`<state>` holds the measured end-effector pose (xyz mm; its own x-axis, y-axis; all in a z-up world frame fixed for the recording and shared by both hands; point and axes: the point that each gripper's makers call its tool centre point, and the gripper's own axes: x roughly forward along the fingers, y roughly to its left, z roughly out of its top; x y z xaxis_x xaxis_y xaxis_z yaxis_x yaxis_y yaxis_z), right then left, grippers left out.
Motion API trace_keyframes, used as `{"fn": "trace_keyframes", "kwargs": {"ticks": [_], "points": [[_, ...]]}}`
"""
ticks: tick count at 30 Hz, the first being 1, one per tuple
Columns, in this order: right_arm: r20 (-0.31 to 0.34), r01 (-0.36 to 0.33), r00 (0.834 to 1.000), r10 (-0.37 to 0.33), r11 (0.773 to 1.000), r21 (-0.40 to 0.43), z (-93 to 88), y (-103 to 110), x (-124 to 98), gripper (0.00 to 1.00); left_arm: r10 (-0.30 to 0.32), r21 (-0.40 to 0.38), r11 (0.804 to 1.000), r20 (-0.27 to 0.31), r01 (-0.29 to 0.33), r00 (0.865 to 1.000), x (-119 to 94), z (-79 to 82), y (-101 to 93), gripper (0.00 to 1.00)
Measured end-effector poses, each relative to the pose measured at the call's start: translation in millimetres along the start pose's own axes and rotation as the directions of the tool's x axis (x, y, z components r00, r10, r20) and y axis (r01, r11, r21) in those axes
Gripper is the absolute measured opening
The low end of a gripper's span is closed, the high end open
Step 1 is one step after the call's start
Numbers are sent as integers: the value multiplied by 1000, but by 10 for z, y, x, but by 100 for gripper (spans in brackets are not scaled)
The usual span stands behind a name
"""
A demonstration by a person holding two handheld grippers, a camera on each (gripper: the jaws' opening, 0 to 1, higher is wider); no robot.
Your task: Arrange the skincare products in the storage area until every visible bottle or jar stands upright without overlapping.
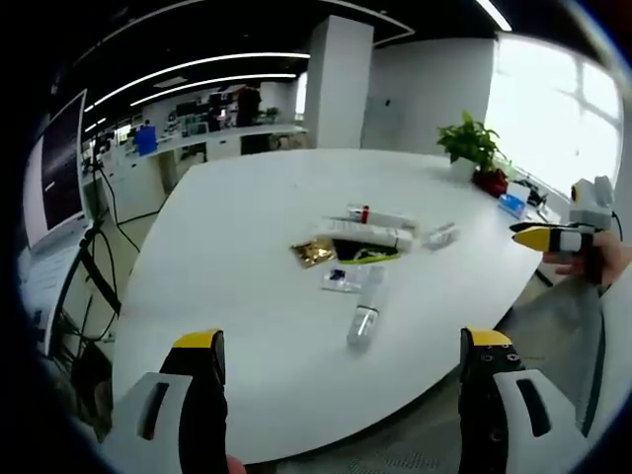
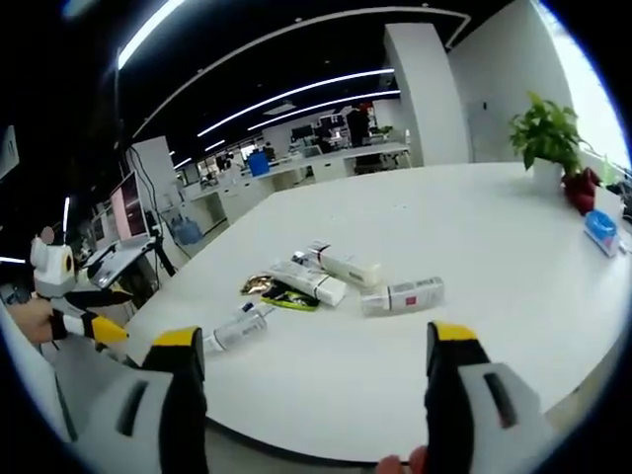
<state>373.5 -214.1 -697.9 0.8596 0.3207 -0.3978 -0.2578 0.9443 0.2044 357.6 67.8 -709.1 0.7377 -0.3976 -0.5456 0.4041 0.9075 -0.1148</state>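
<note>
White table (image 1: 247, 296) | skincare products (image 1: 367, 252) lying flat | well beyond open left gripper (image 1: 341, 360)

text: none legible | tubes (image 2: 336, 267) and bottle (image 1: 365, 314): print too small to read

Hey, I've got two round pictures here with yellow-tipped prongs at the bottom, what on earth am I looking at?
A person holds a hand tool, a two-jaw gripper, in each hand, with a fisheye camera riding on each. The left gripper view looks along the left gripper; its jaws stand apart and hold nothing. The right gripper view does the same for the right gripper, also open and empty. Each gripper also shows at the edge of the other's view. Ahead is a white table in an office. Near its middle lie skincare items on their sides: a clear bottle, white tubes and a gold sachet. A potted plant stands at the far edge.
</note>
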Motion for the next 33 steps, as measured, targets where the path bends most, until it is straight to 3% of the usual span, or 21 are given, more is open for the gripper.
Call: {"fn": "trace_keyframes", "kwargs": {"ticks": [17,21,33], "points": [[-25,-3,1000,3,1000,3,-32,8,12,92,-11,-4,1000,1,11,1000,2,0,-9,97],[-17,-2,1000,3,999,37,2,-12,0,92,-18,-6,1000,-2,18,1000,7,-6,-15,97],[-20,-10,1000,11,999,37,69,-3,63,91,-32,-14,999,0,32,999,11,-7,-25,97]]}}
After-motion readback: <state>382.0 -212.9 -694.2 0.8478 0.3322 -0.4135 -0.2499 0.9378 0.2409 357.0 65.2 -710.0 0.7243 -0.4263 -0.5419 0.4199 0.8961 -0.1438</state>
